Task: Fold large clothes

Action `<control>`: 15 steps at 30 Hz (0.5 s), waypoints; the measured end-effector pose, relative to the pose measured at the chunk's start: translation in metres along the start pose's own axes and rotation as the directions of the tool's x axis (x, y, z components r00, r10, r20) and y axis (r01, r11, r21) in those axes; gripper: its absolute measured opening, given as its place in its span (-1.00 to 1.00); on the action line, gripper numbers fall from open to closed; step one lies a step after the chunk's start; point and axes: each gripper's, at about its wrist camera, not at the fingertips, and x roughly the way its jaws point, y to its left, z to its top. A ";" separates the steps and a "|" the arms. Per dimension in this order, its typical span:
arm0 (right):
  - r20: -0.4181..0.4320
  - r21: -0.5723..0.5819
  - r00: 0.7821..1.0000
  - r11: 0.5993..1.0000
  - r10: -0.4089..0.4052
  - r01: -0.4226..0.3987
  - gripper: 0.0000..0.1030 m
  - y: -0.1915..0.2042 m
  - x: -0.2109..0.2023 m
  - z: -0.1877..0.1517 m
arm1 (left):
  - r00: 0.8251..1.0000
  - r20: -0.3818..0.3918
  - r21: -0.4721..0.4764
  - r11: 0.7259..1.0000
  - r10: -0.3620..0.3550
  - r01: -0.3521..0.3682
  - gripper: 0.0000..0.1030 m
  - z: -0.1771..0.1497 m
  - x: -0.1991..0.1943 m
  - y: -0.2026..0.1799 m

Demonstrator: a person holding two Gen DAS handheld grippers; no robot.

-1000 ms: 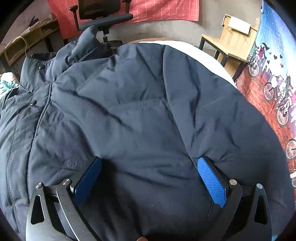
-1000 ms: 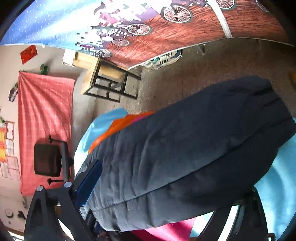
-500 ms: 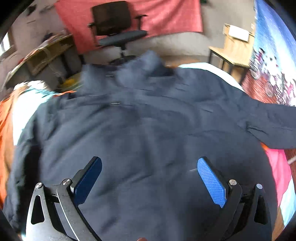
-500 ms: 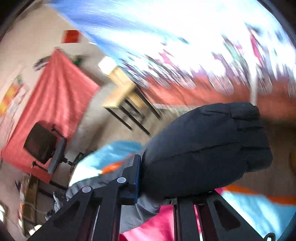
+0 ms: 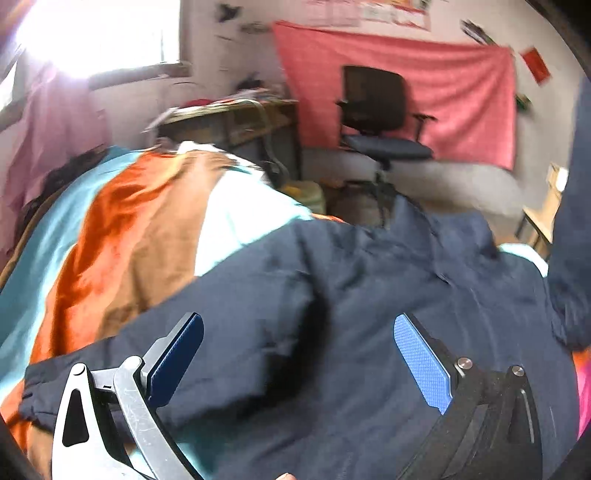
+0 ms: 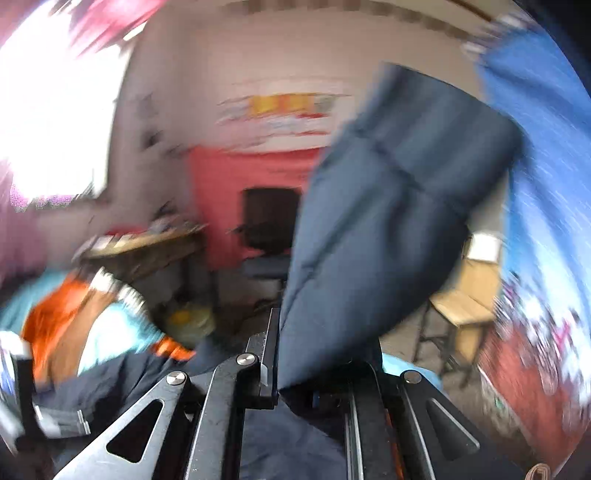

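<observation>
Dark navy padded jacket (image 5: 362,332) lies spread over the near side of the bed (image 5: 44,251), which carries a bedspread in teal, orange, brown and white patches; jacket collar (image 5: 439,225) points toward the far edge of the bed, one sleeve (image 5: 122,362) runs out toward the bed's left side with its cuff at the left edge of the left wrist view. Left gripper (image 5: 299,358) hovers above the jacket body, blue pads wide apart, nothing between them, released. Right gripper (image 6: 314,373) is clenched on the jacket's other sleeve (image 6: 388,229), fabric pinched between the near-closed fingers and the cuff end sticking up and away from the camera, lifted clear of the bed; in the left wrist view the same raised sleeve shows as a dark strip at the right edge (image 5: 572,221). Right wrist view is heavily motion-blurred, so the exact spot on the sleeve where the pads bite is hard to tell, probably a little below the cuff. Past the far edge of the bed: black office chair (image 5: 376,110) in front of a red cloth (image 5: 443,92) hung on the wall, cluttered wooden desk (image 5: 236,118) to the chair's left, bright window (image 5: 92,33) at the upper left, small wooden table (image 6: 465,295) at the right beside a blue and red patterned hanging (image 6: 546,184)
</observation>
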 end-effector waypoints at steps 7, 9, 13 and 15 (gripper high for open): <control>-0.238 -0.151 0.966 0.979 0.097 -0.135 -0.78 0.099 0.067 -0.054 | 0.997 -0.011 -0.070 0.994 0.080 -0.081 0.97 0.000 -0.002 0.055; -0.312 -0.186 0.945 0.969 0.098 -0.161 -0.76 0.111 0.079 -0.081 | 0.997 -0.025 -0.093 0.993 0.073 -0.074 0.97 -0.007 0.001 0.063; -0.484 -0.228 0.871 0.949 0.084 -0.218 -0.68 0.131 0.101 -0.133 | 0.998 -0.064 -0.113 0.993 0.025 -0.032 0.97 -0.019 0.012 0.067; -0.567 -0.233 0.819 0.936 0.091 -0.265 -0.57 0.141 0.099 -0.155 | 0.997 -0.071 -0.121 0.993 -0.013 0.004 0.97 -0.022 0.014 0.067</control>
